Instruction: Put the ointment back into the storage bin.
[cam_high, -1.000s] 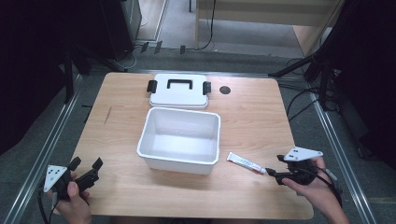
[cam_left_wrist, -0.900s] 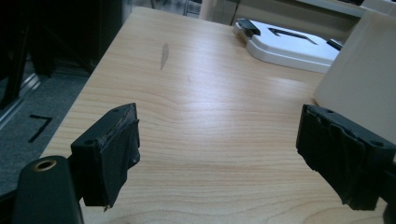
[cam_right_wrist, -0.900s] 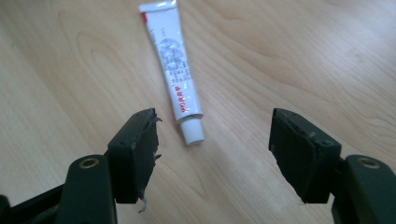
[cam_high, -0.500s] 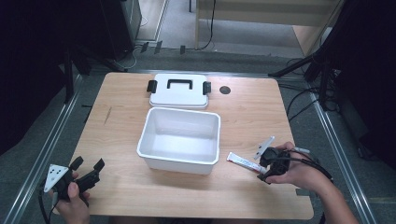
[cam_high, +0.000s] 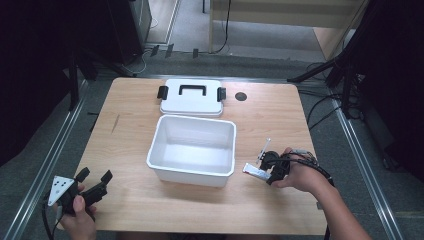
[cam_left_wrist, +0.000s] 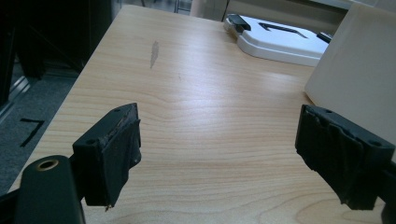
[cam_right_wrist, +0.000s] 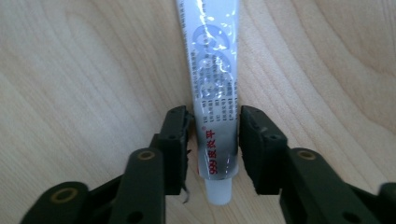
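The right tool (cam_right_wrist: 212, 140) has just been closing its jaws around a white ointment tube (cam_right_wrist: 215, 88), lying flat on the desk (cam_high: 280, 120) beside the open white box (cam_high: 192, 172). Lifting and boxing remain. The left tool (cam_left_wrist: 219, 149) rests open.

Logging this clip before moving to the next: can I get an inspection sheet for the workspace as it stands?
Surface: wooden table, one dark streak near its left edge.
Job's things: tube flat on the table right of the open white bin; lid lies behind the bin.
Clutter: nothing seen.
Grippers: right gripper has just been closing, tube between its jaws near the cap end, pads at its sides; left gripper open over bare table.
Cables: one trails along the right forearm; more lie on the floor.
Surroundings: dark floor, metal rails, black stands.
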